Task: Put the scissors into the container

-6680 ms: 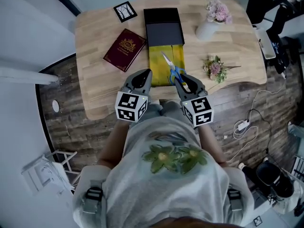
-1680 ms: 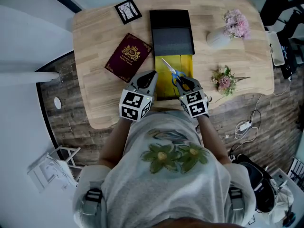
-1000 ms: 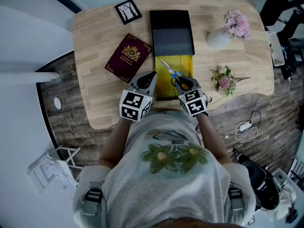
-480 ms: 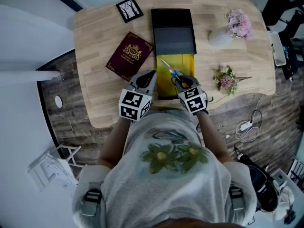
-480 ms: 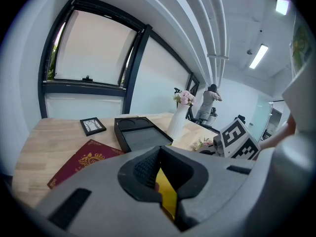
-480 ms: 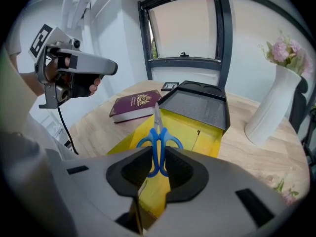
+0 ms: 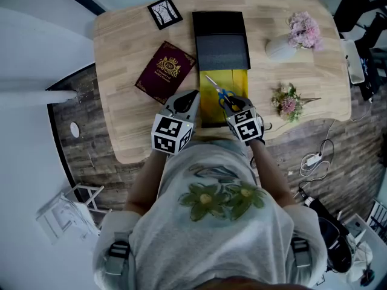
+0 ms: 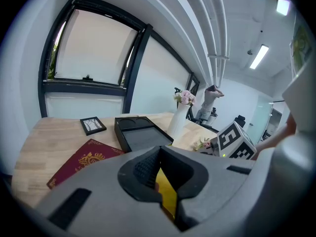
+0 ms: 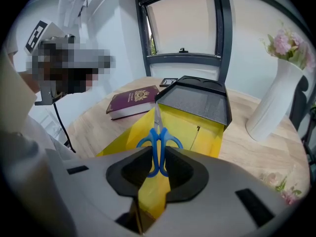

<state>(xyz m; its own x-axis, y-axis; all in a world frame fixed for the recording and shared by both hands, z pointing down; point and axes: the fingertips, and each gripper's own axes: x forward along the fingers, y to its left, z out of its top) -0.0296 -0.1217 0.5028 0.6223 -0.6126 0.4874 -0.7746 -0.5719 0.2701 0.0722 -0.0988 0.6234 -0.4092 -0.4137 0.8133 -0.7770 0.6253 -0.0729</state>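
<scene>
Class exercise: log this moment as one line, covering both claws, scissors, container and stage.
right claw: shut on scissors handles | left claw: shut, empty | blades: over open yellow container | stage: not yet released

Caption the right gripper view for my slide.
The right gripper clamps blue-handled steel scissors by the handles, blades pointing ahead over the open yellow container.

A wooden table (image 7: 121, 53) is carrying six items. A frame (image 7: 164, 12) is lying far left, with a maroon book (image 7: 165, 71) nearer. At centre, a black tray (image 7: 221, 40) is meeting a yellow container (image 7: 213, 104). At right, a vase (image 7: 279, 48) is standing, with a flower sprig (image 7: 287, 101) lying nearer.
</scene>
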